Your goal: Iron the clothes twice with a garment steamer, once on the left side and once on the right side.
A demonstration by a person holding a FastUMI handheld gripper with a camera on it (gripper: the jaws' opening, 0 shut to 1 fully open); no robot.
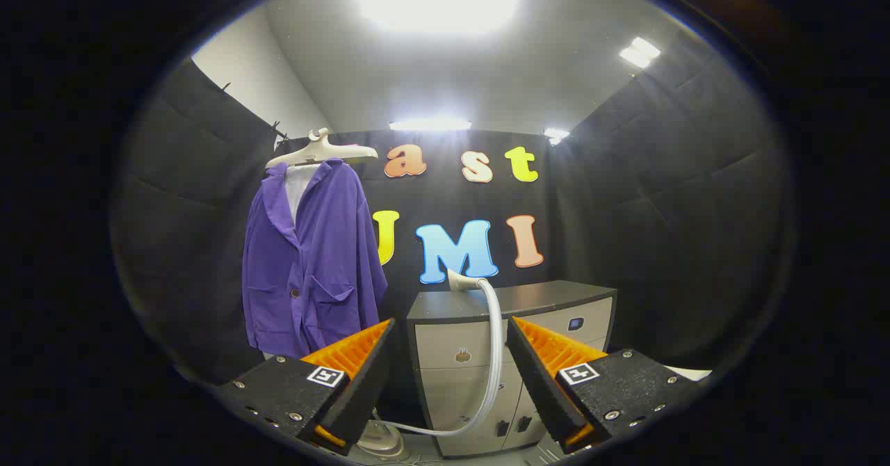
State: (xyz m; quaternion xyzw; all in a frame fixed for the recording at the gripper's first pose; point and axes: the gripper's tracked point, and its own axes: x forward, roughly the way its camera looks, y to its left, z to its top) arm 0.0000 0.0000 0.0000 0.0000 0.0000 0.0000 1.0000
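Tool (pixel 448 355) fingers apart, empty, steamer head (pixel 460 282) on cabinet (pixel 556 299) beyond, purple jacket (pixel 313 264) hanging

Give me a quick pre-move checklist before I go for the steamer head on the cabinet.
1. Gripper open, nothing between its fingers: ok.
2. Steamer head lying on the cabinet top, beyond the fingers: ok.
3. Hose hangs down the cabinet front and loops to the steamer base on the floor; enough slack to reach the jacket: cannot tell.
4. Purple jacket hanging on its hanger, left of the cabinet: ok.
5. Steamer switched on: cannot tell.
6. Head lined up between the fingers: ok, roughly centred but still far ahead.
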